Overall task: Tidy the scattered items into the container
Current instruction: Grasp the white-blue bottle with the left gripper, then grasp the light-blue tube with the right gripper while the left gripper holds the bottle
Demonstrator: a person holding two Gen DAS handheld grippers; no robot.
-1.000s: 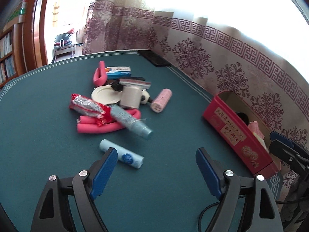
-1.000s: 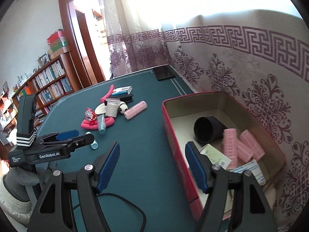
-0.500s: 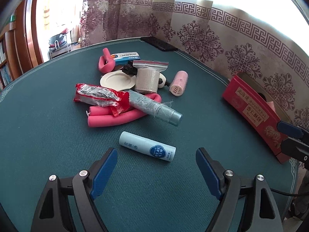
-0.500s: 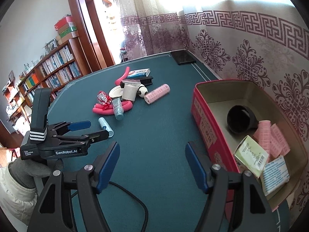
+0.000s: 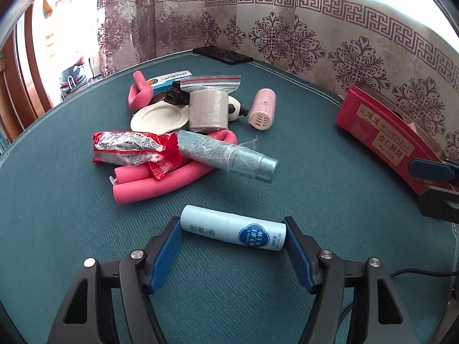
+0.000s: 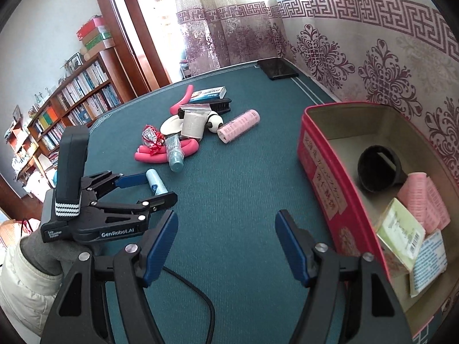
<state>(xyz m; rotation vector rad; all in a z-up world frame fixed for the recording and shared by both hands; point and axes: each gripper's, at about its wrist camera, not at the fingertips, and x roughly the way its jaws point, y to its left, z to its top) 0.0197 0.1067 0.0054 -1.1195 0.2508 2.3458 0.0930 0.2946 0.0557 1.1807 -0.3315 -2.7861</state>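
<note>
on the teal felt tabletop (image 5: 330,172), the pale blue plastic tube with a dark blue label (image 5: 233,231) lies on its side, lengthwise between the blue pads of the left tongs (image 5: 233,239). their jaws are closing on it; the pads sit right at its two ends, and whether they press yet is hard to tell. in the right wrist view most of that tube is hidden behind the left tongs' black frame, with only one rounded end showing.

beyond it sits the pile: bent pink foam rods (image 5: 160,183), a crinkled red and silver foil wrapper (image 5: 129,149) lying over them, and a grey-blue bottle in torn clear film (image 5: 229,157) resting across the rods with its cap off the pile. farther back are a beige woven bandage roll (image 5: 208,110), a shallow cream plastic lid (image 5: 160,117) partly tucked under it, a clear zip bag with a red strip (image 5: 213,81), a black comb-like piece mostly covered, and a ribbed pink hair roller with a slotted white end (image 5: 263,109) lying apart to the right.

the red tin box with printed gold labels (image 6: 318,166) stands open near the patterned curtain; its far corner is cut off by the frame edge. inside are a black cup-shaped piece (image 6: 378,169), more pink rollers (image 6: 427,200) and small printed cartons (image 6: 401,229).

the right tongs (image 6: 226,246) hang released above bare felt beside the box, nothing between the pads. a grey-gloved hand (image 6: 43,252) with a padded white sleeve grips the left tool.
</note>
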